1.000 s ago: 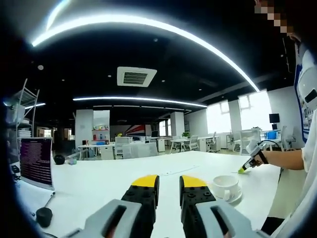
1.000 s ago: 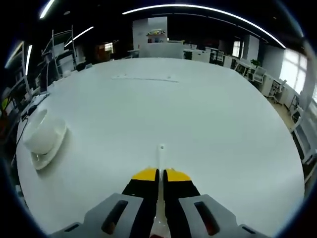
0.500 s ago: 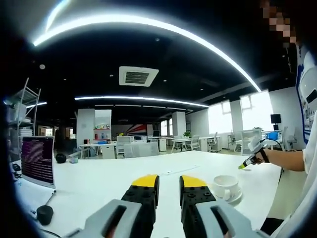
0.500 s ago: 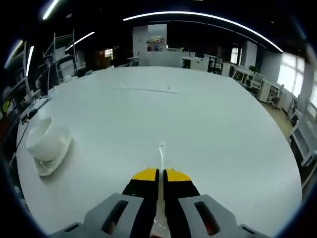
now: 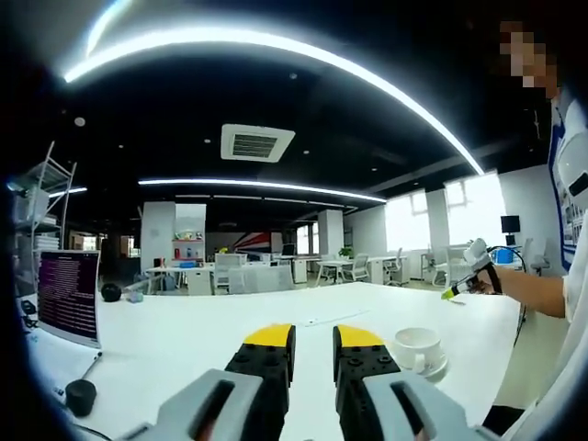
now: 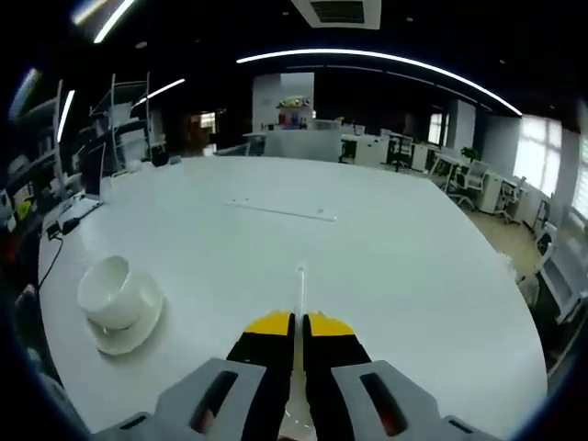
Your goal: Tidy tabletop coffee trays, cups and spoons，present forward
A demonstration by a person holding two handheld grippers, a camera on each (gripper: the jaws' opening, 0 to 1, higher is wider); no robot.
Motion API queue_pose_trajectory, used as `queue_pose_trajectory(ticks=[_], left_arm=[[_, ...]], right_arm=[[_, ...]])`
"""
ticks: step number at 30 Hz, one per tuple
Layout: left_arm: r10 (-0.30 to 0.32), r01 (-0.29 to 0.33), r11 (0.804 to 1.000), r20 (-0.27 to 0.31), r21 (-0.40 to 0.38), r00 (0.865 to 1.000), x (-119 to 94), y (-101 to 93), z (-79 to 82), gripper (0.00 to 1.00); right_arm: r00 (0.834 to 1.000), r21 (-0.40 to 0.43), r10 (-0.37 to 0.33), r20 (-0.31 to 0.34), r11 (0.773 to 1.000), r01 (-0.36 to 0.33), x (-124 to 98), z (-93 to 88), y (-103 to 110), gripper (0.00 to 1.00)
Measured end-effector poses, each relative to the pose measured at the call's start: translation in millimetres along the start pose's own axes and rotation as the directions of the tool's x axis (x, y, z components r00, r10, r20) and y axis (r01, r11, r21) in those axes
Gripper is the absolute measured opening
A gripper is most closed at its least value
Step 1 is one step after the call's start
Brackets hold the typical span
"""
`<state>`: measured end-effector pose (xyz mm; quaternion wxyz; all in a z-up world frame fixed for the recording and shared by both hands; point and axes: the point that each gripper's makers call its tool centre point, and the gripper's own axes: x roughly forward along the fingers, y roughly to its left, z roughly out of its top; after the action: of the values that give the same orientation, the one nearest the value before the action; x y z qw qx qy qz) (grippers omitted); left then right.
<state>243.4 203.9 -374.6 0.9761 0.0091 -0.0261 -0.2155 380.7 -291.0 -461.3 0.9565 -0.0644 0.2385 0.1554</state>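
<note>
In the right gripper view we keep our right hand-held gripper clenched on a thin white spoon, which points forward above the white tabletop. The white cup stands on its saucer at the left. In the left gripper view our left hand-held gripper is released, its jaws apart, with the cup just to its right

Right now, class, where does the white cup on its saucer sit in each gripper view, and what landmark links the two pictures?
Left gripper view: cup lower right, beside the left claw.
Right gripper view: cup lower left.
Shared landmark: the white table.
</note>
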Motion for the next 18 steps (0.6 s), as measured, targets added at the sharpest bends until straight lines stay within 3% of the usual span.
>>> queue_pose_trajectory(ticks=[7,12,18], left_arm=[[-0.031,0.031,1.0,-0.015,-0.005,0.999,3.4,-7.1,-0.4,0.19],[-0.04,0.04,0.999,-0.025,0.008,0.999,4.2,-9.6,1.3,0.19],[-0.033,0.034,0.999,-0.029,0.021,0.999,3.3,-8.3,2.6,0.19]], right_arm=[[0.993,-0.019,0.051,0.102,0.999,-0.049,-8.2,38.0,21.7,0.04],[0.974,-0.047,0.112,0.196,0.993,-0.104,-16.1,66.3,53.6,0.05],[0.957,-0.087,0.168,0.236,0.985,-0.151,-17.8,81.4,87.1,0.05]])
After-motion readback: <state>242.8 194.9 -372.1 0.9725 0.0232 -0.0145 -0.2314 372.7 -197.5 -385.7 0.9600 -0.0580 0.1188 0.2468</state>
